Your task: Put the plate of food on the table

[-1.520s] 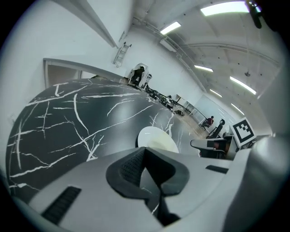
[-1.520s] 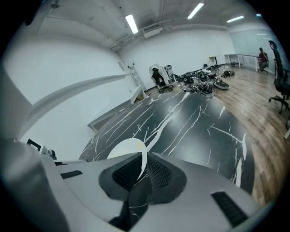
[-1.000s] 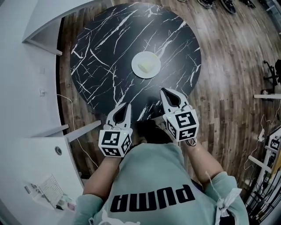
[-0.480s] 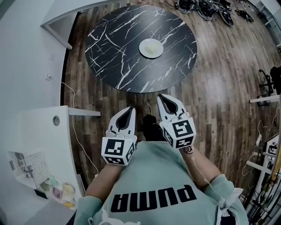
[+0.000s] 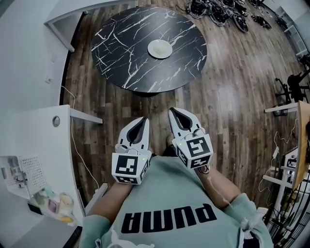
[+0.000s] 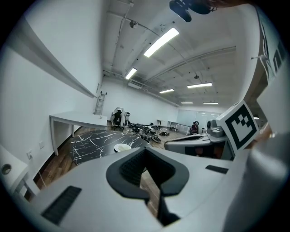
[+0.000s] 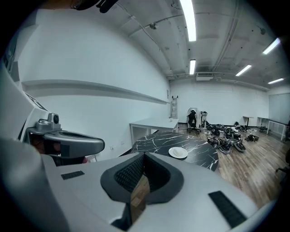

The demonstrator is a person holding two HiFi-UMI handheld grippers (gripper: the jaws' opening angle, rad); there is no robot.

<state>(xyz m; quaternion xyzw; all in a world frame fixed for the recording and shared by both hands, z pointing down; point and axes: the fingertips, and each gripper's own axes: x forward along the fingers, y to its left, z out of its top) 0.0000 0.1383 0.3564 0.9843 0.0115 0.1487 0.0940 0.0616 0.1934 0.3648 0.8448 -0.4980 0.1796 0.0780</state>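
A white plate of pale food (image 5: 160, 49) rests near the middle of the round black marble table (image 5: 126, 58), far off at the top of the head view. Both grippers are held close to the person's chest, over the wooden floor and well short of the table. My left gripper (image 5: 142, 119) is shut with nothing in it. My right gripper (image 5: 173, 111) is also shut and empty. The plate (image 6: 122, 147) shows small past the jaws in the left gripper view, and the plate (image 7: 178, 152) is likewise distant on the table (image 7: 154, 144) in the right gripper view.
A white counter (image 5: 34, 145) with small items stands at the left, and a white desk (image 5: 63, 19) beyond the table. Heaped equipment (image 5: 218, 9) lies on the floor at the top right. Racks and cables (image 5: 290, 160) line the right side.
The person has backed away from the table, so the table and plate now sit smaller and farther off. Both grippers came back with the body and stayed shut.
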